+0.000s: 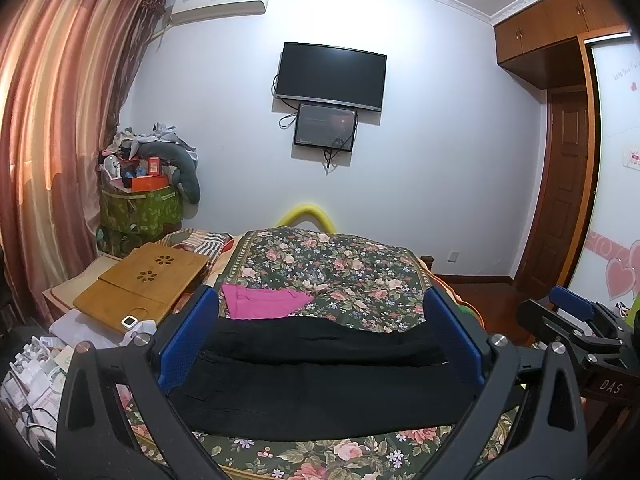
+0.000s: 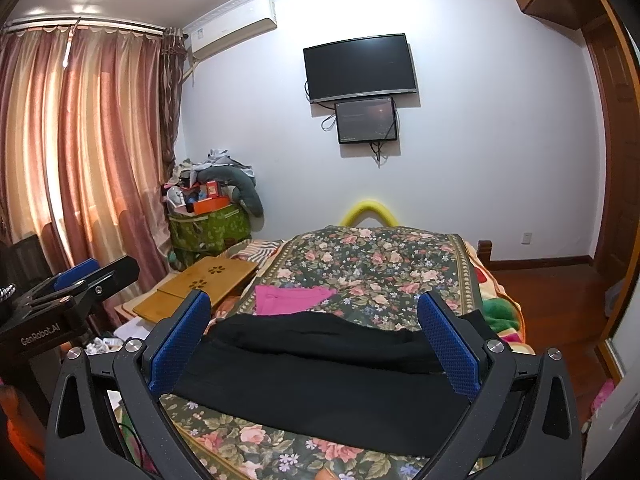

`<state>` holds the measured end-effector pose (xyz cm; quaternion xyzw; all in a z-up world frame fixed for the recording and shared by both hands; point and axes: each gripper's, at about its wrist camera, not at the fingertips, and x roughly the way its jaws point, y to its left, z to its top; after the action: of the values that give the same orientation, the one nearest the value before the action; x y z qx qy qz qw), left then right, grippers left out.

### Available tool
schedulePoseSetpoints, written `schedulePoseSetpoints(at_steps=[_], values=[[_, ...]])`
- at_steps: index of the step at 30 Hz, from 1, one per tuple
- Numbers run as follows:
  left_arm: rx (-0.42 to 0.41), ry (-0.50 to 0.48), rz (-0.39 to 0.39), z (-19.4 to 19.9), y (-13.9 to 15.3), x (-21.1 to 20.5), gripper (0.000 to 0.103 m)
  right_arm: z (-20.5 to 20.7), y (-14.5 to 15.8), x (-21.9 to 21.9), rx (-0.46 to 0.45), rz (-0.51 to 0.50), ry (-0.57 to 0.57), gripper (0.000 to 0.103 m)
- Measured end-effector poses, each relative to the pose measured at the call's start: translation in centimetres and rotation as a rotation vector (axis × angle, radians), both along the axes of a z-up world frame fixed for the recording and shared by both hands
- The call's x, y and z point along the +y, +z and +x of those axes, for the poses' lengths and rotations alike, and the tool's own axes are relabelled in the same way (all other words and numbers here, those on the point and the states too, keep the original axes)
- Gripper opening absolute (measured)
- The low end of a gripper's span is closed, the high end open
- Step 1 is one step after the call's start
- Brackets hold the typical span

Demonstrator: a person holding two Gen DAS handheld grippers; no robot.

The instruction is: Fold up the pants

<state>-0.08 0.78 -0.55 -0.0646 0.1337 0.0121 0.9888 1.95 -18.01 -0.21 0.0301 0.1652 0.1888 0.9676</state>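
Pants (image 1: 320, 380) lie flat across the bed (image 1: 340, 264), legs side by side, no cross fold visible yet. Left gripper (image 1: 320, 340) jaws apart, empty, pants below between them. Right gripper (image 2: 316, 344) likewise spread, holding nothing; folding seems barely started.

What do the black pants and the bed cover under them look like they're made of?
Black pants: soft matte woven fabric, likely; it drapes in soft folds without shine. Floral bed cover: printed cloth, maybe cotton, flat and dull, slightly puckered like quilting.
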Motion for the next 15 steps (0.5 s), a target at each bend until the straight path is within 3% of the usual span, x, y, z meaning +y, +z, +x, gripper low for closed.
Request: schedulePoseSetpoints(at_steps=[15], values=[[0.005,-0.007,-0.004,0.03,0.11,0.70,0.103,0.27,0.10,-0.11,0.001,-0.004,-0.006,0.102]])
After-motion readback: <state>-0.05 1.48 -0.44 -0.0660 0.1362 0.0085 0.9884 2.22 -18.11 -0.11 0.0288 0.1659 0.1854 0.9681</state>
